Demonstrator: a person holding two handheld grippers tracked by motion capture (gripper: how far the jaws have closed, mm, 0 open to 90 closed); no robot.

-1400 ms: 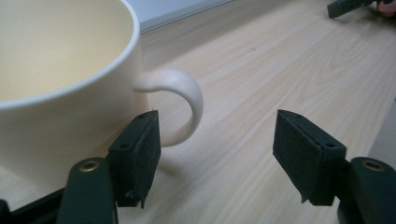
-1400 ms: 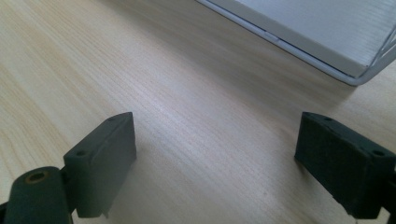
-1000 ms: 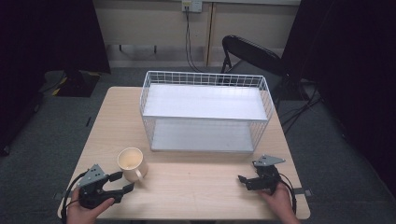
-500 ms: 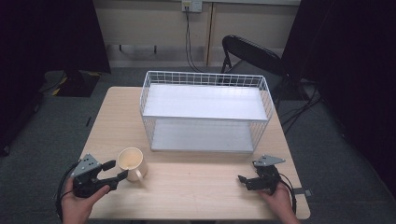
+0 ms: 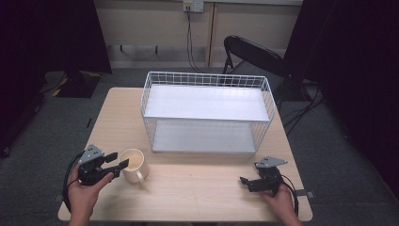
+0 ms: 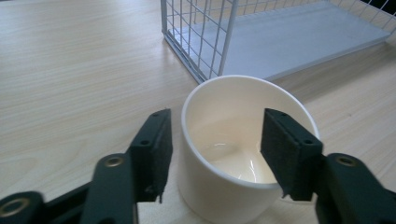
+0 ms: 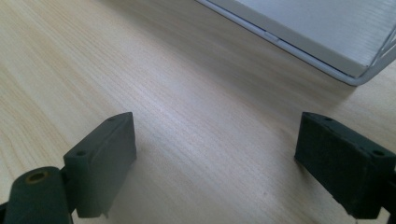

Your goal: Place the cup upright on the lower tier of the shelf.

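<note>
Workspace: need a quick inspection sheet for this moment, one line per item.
Surface: light wood table, bare apart from the items below.
Job's things: cream mug upright, empty, handle toward the person; white two-tier wire rack behind it, shelves empty.
Clutter: nothing seen.
Grippers: left claw straddles the mug's wall, one jaw outside, one inside, has just been closing, pads not yet pressing; right claw open over bare wood.
Cables: black leads trail from both grippers.
Surroundings: black chair, wall socket, dark curtains.

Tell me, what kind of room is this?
Probably a lab or office room set up for recording, not a home: a plain wooden table bearing just a white wire rack and a cream mug, a folding chair, and cables running to a wall socket.
</note>
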